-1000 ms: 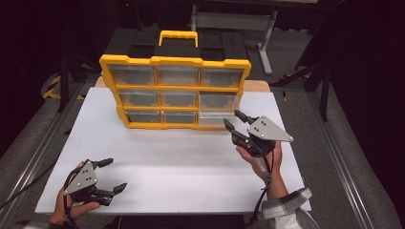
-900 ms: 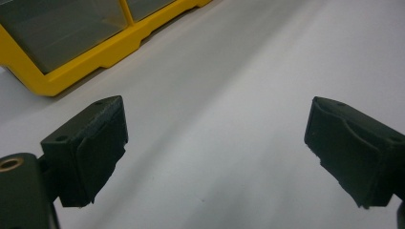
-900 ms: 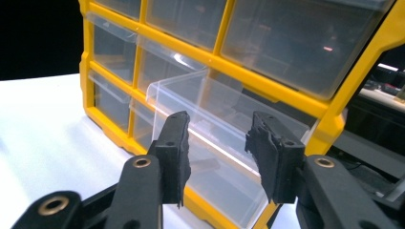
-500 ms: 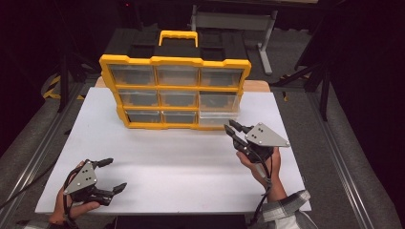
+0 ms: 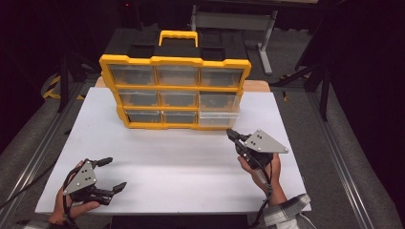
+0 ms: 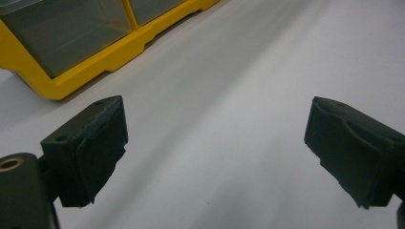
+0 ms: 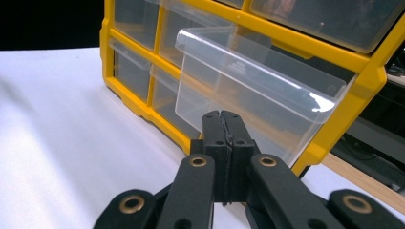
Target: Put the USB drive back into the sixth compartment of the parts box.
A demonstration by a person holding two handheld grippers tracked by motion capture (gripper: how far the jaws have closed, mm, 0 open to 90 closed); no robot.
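Looking down from the high view, the yellow organizer (image 5: 175, 93) sits at about 12 o'clock on the white bench (image 5: 181, 162), and its see-through drawers are too cloudy to tell what's inside. The bottom-right drawer (image 5: 218, 119) sticks out a bit from the frame, around 11 o'clock from the right claw (image 5: 230, 133). That claw has just been closing and now its jaws are pressed flat together with nothing between them; in the right gripper view its tips sit just short of the drawer (image 7: 258, 90), and I can't tell if they touch it. Over at 7 o'clock the left claw (image 5: 112, 172) rests spread wide with nothing in it, well apart from the organizer. The left gripper view catches just a cut-off corner of the organizer (image 6: 71, 47).

Bench top is plain matte white, with a strip of wood peeking out behind the organizer. Everything past it is pretty dark: grey floor, metal rails down both sides, some table legs at the back.
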